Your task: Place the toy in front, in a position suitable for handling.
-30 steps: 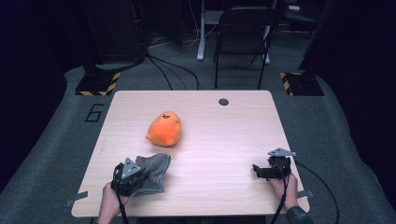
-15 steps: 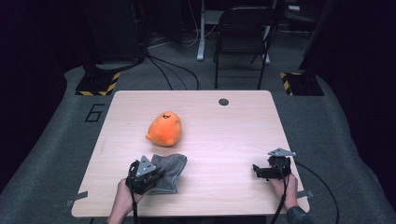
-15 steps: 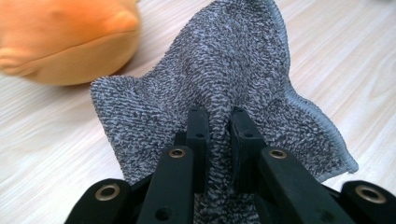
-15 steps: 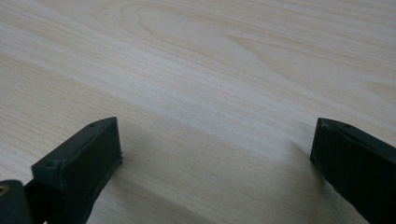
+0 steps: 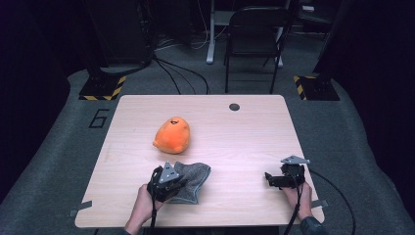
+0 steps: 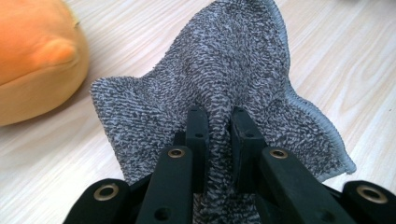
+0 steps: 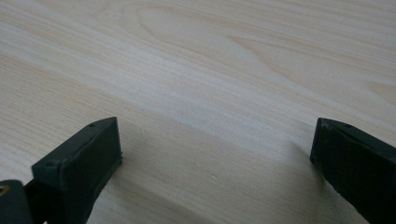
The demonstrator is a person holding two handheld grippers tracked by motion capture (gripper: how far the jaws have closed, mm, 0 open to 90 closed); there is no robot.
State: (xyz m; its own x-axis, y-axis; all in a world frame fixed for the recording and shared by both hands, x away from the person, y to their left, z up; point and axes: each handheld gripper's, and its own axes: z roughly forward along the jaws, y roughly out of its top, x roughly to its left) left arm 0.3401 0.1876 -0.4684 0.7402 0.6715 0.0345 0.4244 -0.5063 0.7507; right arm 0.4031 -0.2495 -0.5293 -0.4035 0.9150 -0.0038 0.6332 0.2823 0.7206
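Your left tongs point(image 6: 218, 122): pinched on a ridge of nubby grey terry cloth point(image 6: 224, 84), near bench point(image 5: 244, 132) front edge | your right tongs point(image 7: 212, 154): wide, over bare pale woodgrain | beyond cloth: rounded orange plush toy point(image 5: 172, 134), close by.

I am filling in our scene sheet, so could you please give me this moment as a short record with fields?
surface: light wooden table
held thing: grey terry cloth, a fold of it pinched, the rest lying on the table
left gripper: shut on the cloth, near the table's front edge
right gripper: open, nothing between the jaws, low over bare wood
nearby thing: orange plush toy, lying just behind the cloth, apart from it
background: black folding chair behind the table
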